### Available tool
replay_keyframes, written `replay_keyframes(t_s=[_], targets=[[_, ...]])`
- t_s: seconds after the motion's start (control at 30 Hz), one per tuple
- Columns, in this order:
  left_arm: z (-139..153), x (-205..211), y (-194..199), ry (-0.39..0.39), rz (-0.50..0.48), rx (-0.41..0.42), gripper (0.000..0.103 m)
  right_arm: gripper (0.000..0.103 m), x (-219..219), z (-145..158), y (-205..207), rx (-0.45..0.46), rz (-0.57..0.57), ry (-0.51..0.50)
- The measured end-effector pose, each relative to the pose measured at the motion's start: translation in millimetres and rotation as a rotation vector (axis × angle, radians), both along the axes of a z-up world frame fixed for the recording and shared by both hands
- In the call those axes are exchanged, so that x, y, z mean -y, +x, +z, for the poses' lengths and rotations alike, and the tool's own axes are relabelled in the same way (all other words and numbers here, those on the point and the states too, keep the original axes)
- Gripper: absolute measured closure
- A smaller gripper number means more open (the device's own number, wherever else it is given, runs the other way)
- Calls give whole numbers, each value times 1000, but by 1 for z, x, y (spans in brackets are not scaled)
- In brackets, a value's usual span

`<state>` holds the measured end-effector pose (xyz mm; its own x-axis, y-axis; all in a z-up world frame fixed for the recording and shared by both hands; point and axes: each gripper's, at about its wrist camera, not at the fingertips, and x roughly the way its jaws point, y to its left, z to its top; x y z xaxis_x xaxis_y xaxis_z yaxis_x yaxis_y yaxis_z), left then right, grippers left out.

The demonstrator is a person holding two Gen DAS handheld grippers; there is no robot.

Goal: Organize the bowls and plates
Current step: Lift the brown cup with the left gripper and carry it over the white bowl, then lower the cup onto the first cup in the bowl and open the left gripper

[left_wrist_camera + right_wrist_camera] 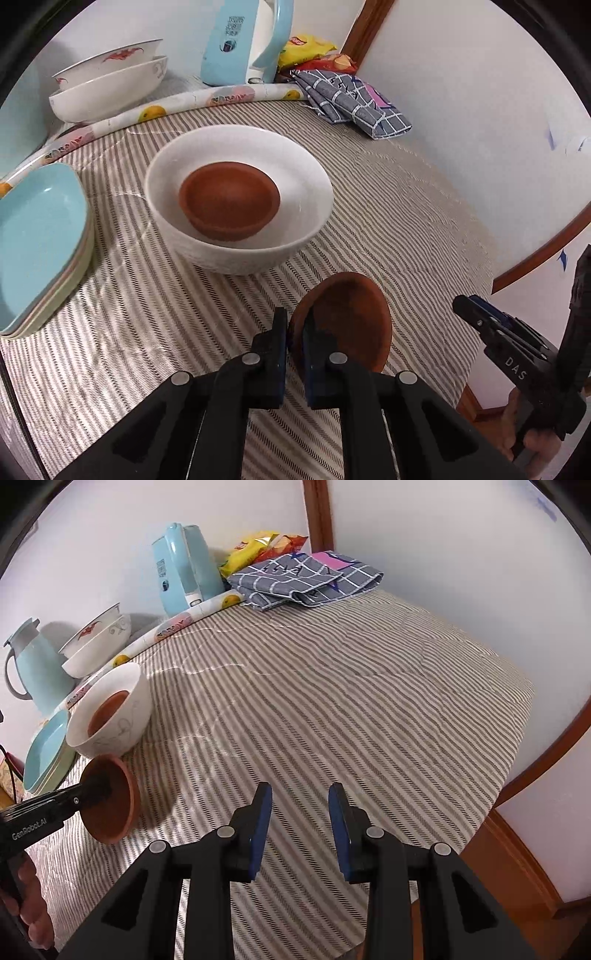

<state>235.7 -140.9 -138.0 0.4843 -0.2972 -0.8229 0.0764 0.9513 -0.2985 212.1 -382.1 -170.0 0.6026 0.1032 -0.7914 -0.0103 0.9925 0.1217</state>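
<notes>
My left gripper is shut on the rim of a small brown clay bowl and holds it tilted above the striped cloth. The same bowl shows in the right wrist view, pinched by the left gripper. Ahead stands a large white bowl with a second brown clay bowl inside it; the pair also shows in the right wrist view. A stack of light blue plates lies at the left. My right gripper is open and empty over the cloth.
Two stacked white patterned bowls sit at the back left. A blue kettle, snack bags and a folded checked cloth stand at the back. A blue jug is at the far left. The table edge curves at the right.
</notes>
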Motion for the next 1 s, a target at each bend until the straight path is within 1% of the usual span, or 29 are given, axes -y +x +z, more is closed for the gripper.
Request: replay_keyframes(t_s=[0.27,0.57,0.83,1.0], targets=[[17,-17,-6,-23,14,23,96,71,-21,10,0,10,22,-5],[44,-41,-6,-35,43,68,96,71,-46,28,-1,34,54,-1],[61,-52,9,-29,67,90,96,71,-61,40,4,46,81,-1],[62,-53,24,-24,68,93,96,71,-69,42,15,44,86,0]])
